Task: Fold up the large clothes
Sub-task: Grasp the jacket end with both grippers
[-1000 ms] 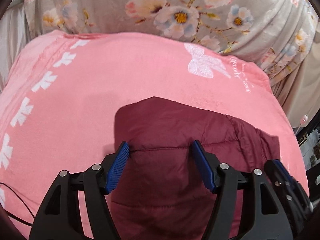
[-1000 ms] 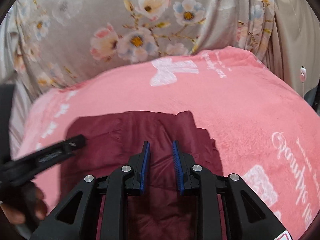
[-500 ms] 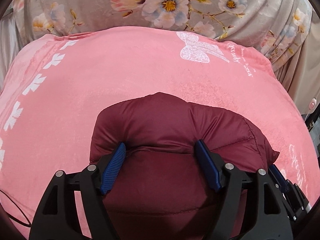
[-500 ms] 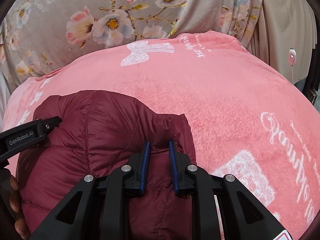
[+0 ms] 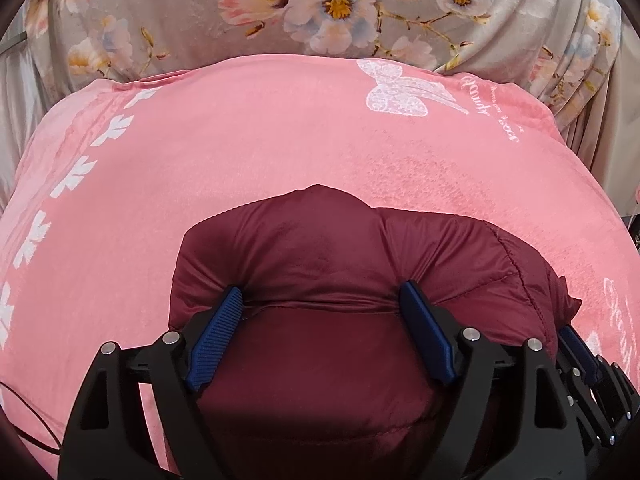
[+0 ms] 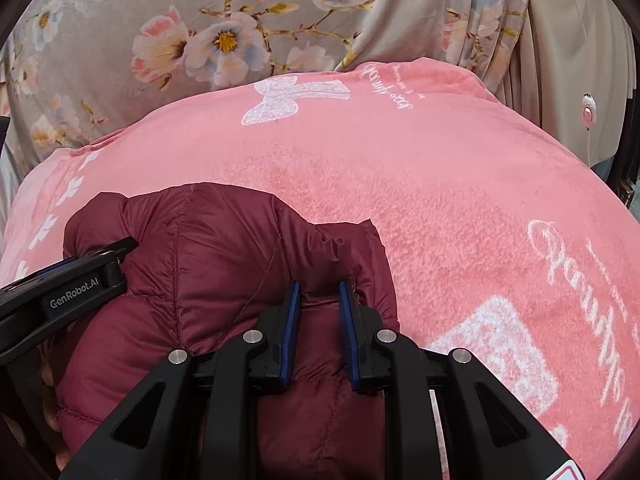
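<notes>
A maroon quilted puffer jacket (image 5: 320, 248) lies bunched on a pink blanket (image 5: 240, 152); it also shows in the right wrist view (image 6: 208, 264). My left gripper (image 5: 322, 300) has its jaws wide apart, pressed against a thick fold of the jacket that fills the gap between them. My right gripper (image 6: 319, 290) is shut on a fold at the jacket's right edge. The left gripper's side (image 6: 72, 292) shows at the left of the right wrist view, and the right gripper's tip (image 5: 580, 356) shows at the lower right of the left wrist view.
The pink blanket (image 6: 460, 200) with white butterfly and lettering prints covers the bed. A grey floral cloth (image 5: 320, 8) hangs behind it. A thin black cable (image 5: 28, 432) lies at the lower left. A small pink-white switch (image 6: 587, 113) hangs at the right.
The jacket went from flat to a raised, puffy bundle as both grippers lifted their folds and carried them away from me. The right gripper stayed shut on its fold.
</notes>
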A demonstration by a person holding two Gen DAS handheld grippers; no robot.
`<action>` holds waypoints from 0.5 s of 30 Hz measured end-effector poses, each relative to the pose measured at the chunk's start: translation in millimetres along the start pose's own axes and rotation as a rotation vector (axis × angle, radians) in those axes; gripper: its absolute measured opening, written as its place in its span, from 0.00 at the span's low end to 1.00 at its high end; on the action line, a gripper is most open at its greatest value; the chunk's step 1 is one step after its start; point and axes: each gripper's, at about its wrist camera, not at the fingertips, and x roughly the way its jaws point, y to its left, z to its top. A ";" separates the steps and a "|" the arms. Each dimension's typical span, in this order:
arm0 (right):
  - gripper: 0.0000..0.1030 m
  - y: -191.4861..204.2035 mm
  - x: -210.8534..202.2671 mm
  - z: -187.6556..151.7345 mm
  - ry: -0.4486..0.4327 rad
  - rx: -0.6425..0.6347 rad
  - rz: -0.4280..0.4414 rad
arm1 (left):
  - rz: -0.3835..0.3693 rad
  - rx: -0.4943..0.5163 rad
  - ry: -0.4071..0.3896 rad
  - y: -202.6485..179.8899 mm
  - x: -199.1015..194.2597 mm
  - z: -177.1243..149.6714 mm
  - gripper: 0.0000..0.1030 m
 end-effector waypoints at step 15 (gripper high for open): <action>0.38 -25.6 -34.9 0.5 -0.015 0.054 0.084 | -0.059 -0.047 0.020 18.8 -18.8 -2.5 0.79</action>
